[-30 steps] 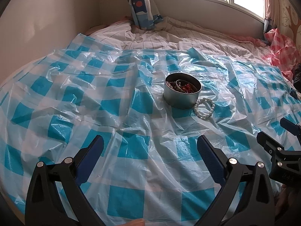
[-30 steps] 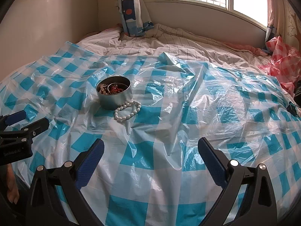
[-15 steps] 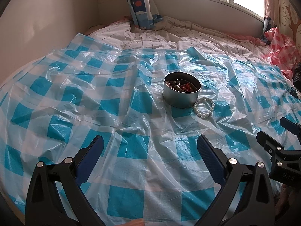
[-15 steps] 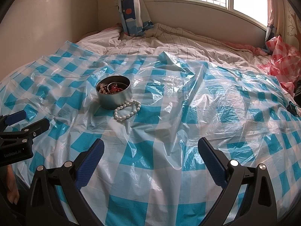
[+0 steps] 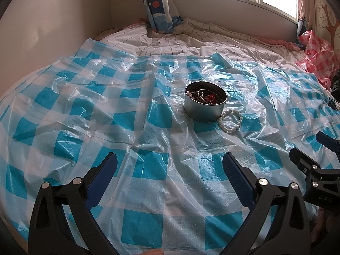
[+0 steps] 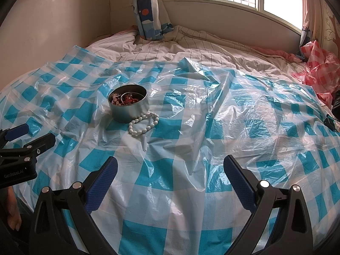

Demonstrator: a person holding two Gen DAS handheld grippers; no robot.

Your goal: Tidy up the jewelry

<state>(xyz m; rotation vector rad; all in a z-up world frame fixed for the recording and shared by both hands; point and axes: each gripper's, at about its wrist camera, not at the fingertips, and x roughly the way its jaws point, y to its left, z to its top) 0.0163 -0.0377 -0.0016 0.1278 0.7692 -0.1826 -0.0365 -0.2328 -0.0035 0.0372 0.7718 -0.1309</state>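
Note:
A round metal tin point(image 5: 205, 104) point(image 6: 128, 103) holding several pieces of jewelry, some red, stands on the blue-checked plastic sheet point(image 5: 148, 148) point(image 6: 191, 148). A white bead bracelet point(image 5: 231, 120) point(image 6: 143, 123) lies on the sheet, touching the tin's near right side. My left gripper point(image 5: 170, 167) is open and empty, well short of the tin. My right gripper point(image 6: 170, 167) is open and empty, near and to the right of the bracelet. Each gripper shows at the other view's edge, the right one in the left wrist view point(image 5: 314, 157) and the left one in the right wrist view point(image 6: 25, 140).
The sheet covers a bed with a striped quilt point(image 5: 201, 42) bunched at the back. A pink-checked plastic bag point(image 6: 318, 70) lies at the far right. A curtain point(image 6: 146, 10), wall and window bound the far side.
Almost nothing has changed. Both views drifted slightly; the tin and bracelet have not moved, and both grippers stay open.

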